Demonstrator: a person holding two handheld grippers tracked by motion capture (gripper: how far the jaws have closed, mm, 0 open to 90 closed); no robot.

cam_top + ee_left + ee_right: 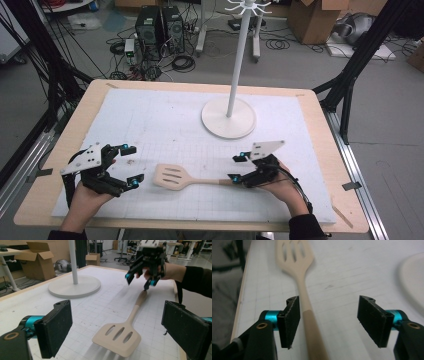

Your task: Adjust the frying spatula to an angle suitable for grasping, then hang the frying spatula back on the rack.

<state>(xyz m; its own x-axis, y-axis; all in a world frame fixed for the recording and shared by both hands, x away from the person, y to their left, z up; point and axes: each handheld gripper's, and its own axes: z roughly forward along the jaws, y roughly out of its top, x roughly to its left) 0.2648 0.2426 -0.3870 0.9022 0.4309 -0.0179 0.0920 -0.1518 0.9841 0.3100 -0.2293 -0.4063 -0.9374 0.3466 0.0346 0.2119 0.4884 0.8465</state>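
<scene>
**Spatula down on the mat, both grippers empty**

Start at your left. Your left gripper point(126, 165) hovers over the near left part of the white gridded foam mat point(150, 115), its jaws spread wide with nothing between them. From the left gripper view its two black pads frame the blade of the spatula without touching it.

In the middle lies the pale wooden slotted spatula point(182, 177), flat on the mat, blade toward your left hand and handle running toward your right. Behind it, well apart, stands the white round-based hook stand point(229, 117), its pole upright and its hooks bare.

On the right, your right gripper point(238, 167) sits at the tip of the handle. Its jaws stand apart; in the right gripper view the handle point(308, 315) runs up between the pads, close beside one pad and clear of the other, so neither is pressing on it.

By the look of it, you are between grips: the spatula rests free and no tool holds it. If you mean to lift it, the next move calls for centring the handle between the right pads, closing squarely across its width, and keeping the blade level as it leaves the mat.
</scene>
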